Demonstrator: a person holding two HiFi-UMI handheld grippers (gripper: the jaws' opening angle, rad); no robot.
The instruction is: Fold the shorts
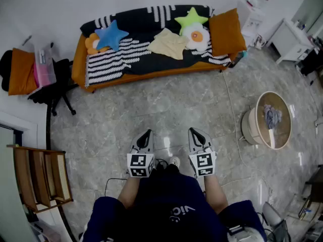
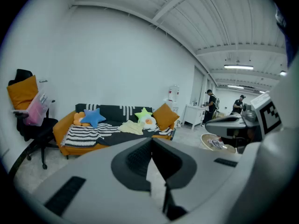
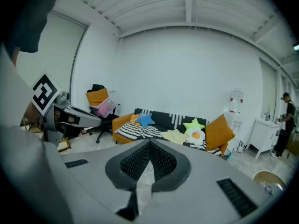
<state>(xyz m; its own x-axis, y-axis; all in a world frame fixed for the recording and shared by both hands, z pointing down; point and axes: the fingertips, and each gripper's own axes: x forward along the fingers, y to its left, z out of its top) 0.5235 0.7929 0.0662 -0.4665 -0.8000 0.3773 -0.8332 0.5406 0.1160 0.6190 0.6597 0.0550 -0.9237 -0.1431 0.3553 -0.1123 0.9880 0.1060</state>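
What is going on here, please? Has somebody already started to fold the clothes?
A person stands on the floor, facing a sofa some way ahead. The left hand-held gripper and the right hand-held gripper are both shut and hold nothing. A pale yellow garment, probably the shorts, lies crumpled on the sofa, untouched. A round basket with some cloth in it stands on the floor to the right. Folding has not begun.

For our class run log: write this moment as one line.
left gripper: shut, empty | right gripper: shut, empty | pale yellow garment: on sofa, untouched
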